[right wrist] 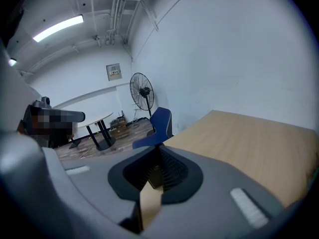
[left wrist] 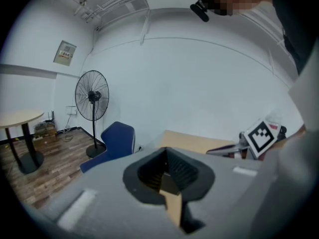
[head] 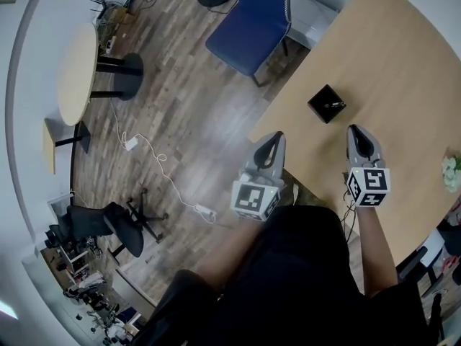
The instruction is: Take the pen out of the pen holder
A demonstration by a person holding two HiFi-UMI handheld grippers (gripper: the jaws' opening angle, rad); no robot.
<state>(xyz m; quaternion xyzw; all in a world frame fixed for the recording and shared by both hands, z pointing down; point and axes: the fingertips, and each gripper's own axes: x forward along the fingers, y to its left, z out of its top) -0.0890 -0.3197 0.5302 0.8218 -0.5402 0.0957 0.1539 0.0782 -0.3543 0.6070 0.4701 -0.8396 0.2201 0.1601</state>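
A black square pen holder stands on the wooden table, with a pen lying across its open top. My left gripper hovers at the table's near-left edge, below and left of the holder, its jaws shut on nothing. My right gripper is over the table just below and right of the holder, also shut and holding nothing. In the left gripper view the pads meet and the right gripper's marker cube shows; in the right gripper view the pads meet too. The holder is out of both gripper views.
A blue chair stands at the table's far-left corner. A round table, a black office chair and a white power cable are on the wood floor to the left. White flowers sit at the table's right edge. A fan stands by the wall.
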